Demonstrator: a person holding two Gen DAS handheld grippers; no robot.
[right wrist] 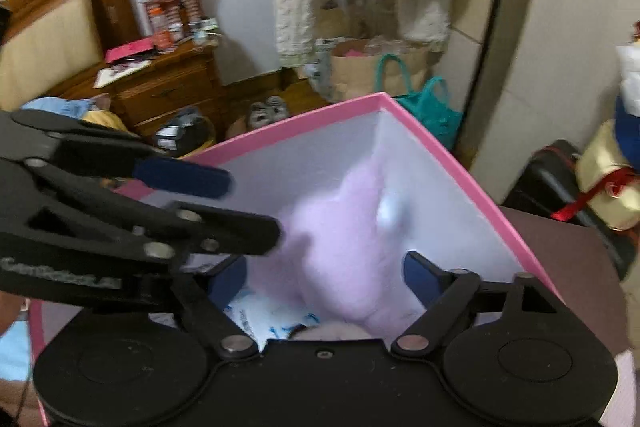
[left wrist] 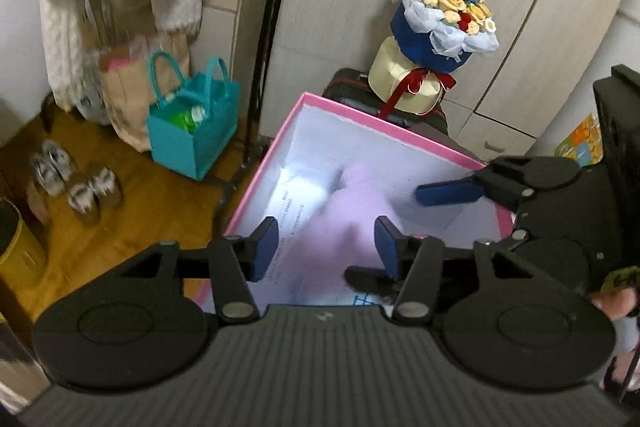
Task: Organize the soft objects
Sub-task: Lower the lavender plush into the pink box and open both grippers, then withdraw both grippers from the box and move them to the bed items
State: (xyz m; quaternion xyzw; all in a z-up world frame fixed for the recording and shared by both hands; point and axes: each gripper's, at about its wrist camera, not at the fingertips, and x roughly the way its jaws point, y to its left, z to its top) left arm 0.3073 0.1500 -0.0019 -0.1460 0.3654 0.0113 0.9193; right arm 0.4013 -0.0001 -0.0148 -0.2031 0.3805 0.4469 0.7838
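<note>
Plush toy (left wrist: 352, 215), pale lilac and blurred, lies inside a pink-rimmed box (left wrist: 384, 125) with white inner walls, resting against the far corner of the box when seen from the right wrist view. Both grippers hang over the open box, pointing down into it.

Left gripper (left wrist: 326, 247) has its blue-padded fingers parted, one on each side of the toy — the pads do not press on it, and nothing is held. Right gripper (right wrist: 326, 277) stands wider still, its fingers well apart above the toy's near end, also holding nothing. Each gripper shows in the other's view as a black linkage with a blue pad reaching in from the side.

Around the box: a teal bag (left wrist: 192, 131) with a green bottle inside sits on the wooden floor, just beside a brown paper bag (left wrist: 124, 87). A pair of shoes (left wrist: 76, 183) lies further left. A flower bouquet (left wrist: 436, 31) — blue wrap, red ribbon — stands behind the box, in front of pale cupboard doors.
</note>
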